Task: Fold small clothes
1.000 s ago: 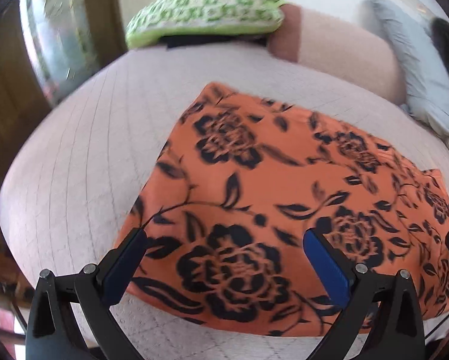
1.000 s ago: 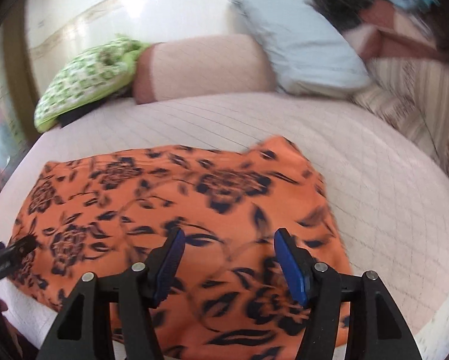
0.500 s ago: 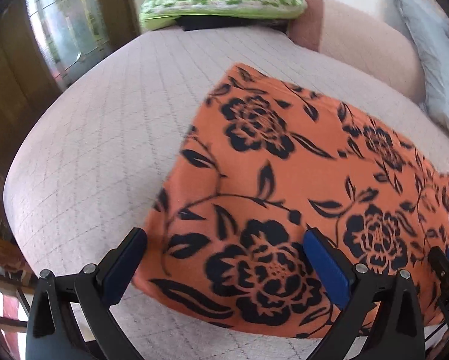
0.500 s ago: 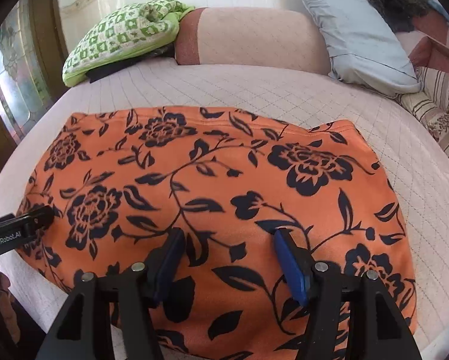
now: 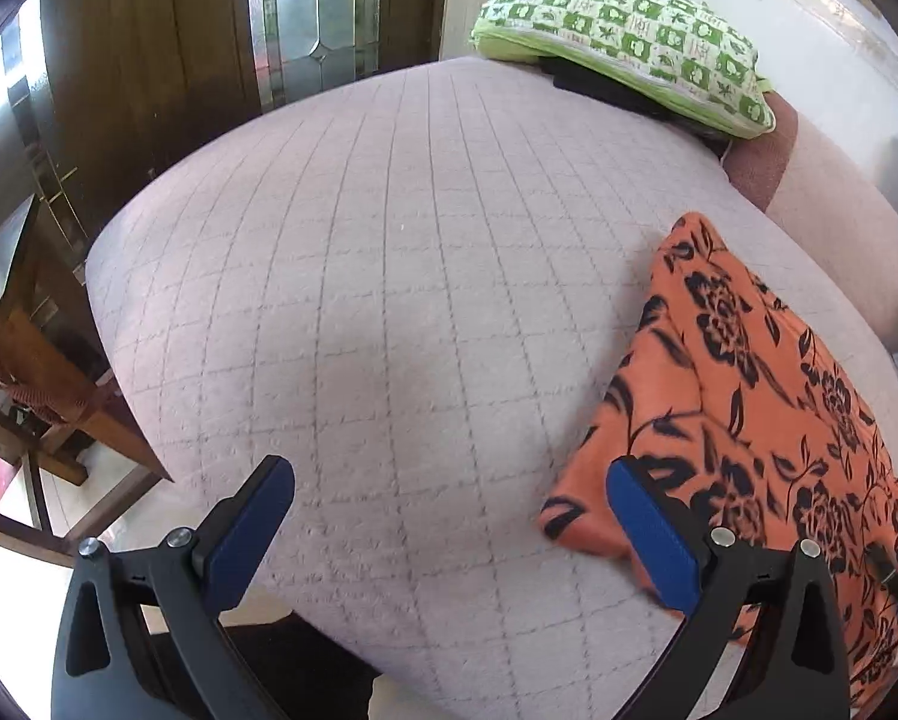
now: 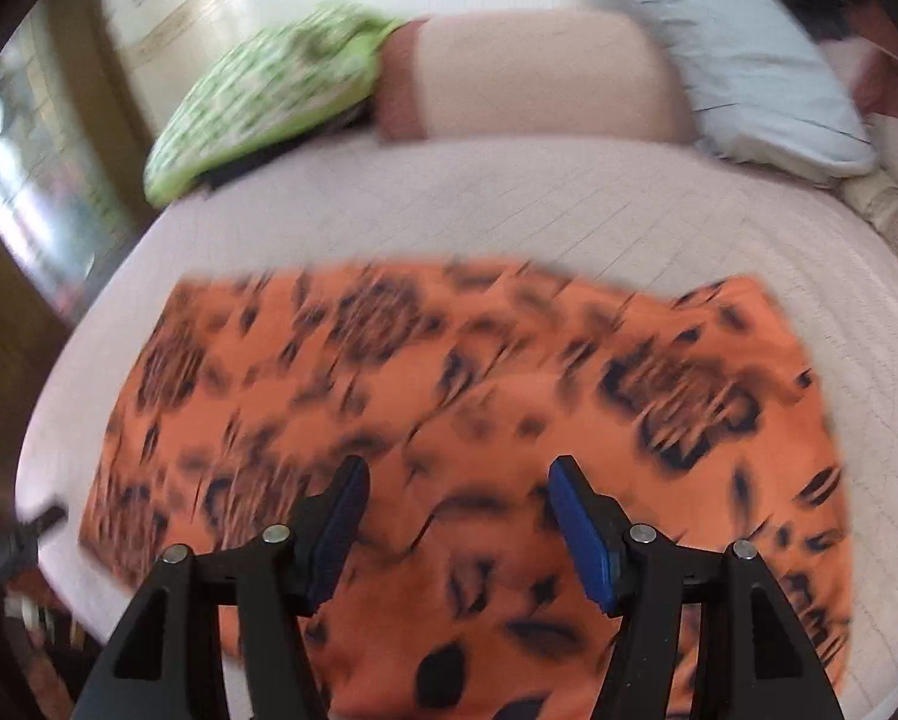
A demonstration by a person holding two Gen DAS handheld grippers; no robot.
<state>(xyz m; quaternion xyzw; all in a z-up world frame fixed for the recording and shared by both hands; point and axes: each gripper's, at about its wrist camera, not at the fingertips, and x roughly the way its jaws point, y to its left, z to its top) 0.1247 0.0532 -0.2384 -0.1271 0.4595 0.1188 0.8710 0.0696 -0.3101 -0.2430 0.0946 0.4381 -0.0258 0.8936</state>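
Nearest in the left wrist view, the left tool (image 5: 449, 516) is seen with its blue pads spread wide and nothing held between them; bare quilted bed (image 5: 389, 276) lies under the gap, and the right pad sits over the near corner of the orange floral cloth (image 5: 749, 396). In the right wrist view, which is blurred, the right tool (image 6: 455, 510) is likewise parted and empty above the cloth (image 6: 449, 396), which is spread flat across the bed (image 6: 509, 210). Farther back, a green checked pillow (image 5: 623, 48) is laid over a dark item, beside a pink bolster (image 6: 539, 78) and a pale blue pillow (image 6: 743, 54).
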